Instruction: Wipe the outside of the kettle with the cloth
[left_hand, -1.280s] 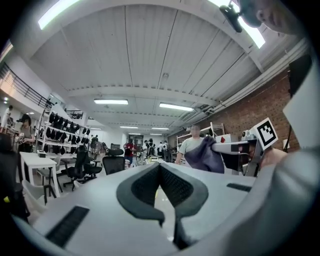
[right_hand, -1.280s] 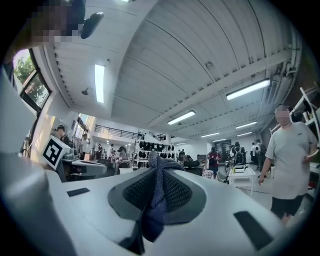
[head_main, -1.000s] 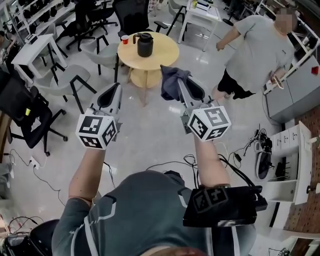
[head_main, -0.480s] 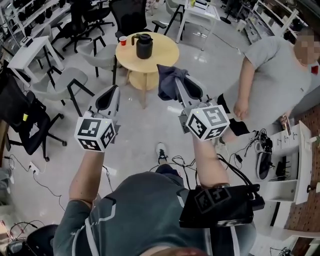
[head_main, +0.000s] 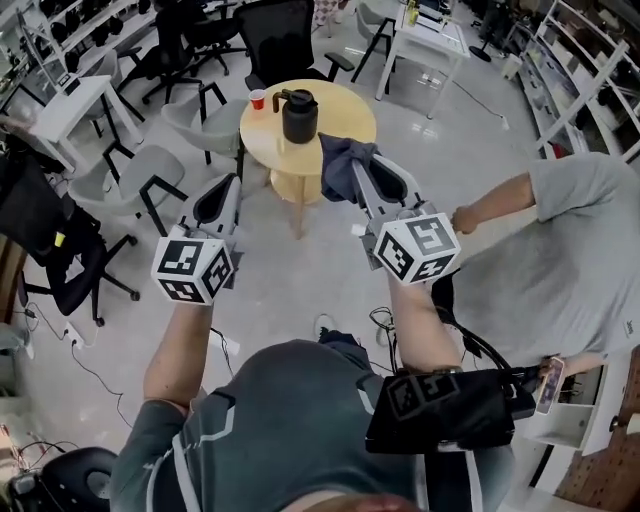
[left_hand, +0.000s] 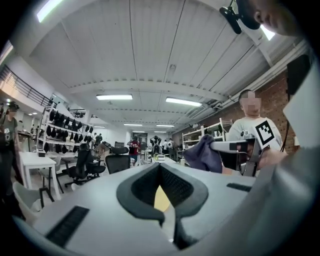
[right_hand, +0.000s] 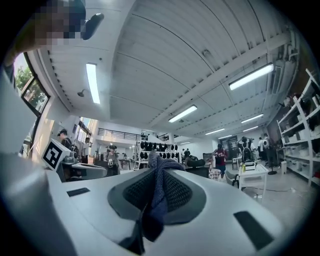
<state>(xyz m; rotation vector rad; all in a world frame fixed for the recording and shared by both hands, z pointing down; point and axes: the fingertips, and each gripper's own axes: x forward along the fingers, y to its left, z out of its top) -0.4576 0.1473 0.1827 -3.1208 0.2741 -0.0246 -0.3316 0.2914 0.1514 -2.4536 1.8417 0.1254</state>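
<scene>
On the round pale wooden table (head_main: 345, 125) ahead, well apart, stands the rigid, likely slick black kettle (head_main: 299, 116); my right gripper (head_main: 356, 168) pinches the limp dark blue cloth (head_main: 338, 160), while my left gripper (head_main: 230, 185), nearly closed and empty, could steady its handle.

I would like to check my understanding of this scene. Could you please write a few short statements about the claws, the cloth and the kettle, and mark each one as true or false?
1. The right claw is closed on the dark cloth. True.
2. The kettle stands on the floor. False: it stands on the round table.
3. The left claw grips the kettle. False: it holds nothing and is well away from the kettle.
4. A red cup stands on the same table as the kettle. True.
</scene>
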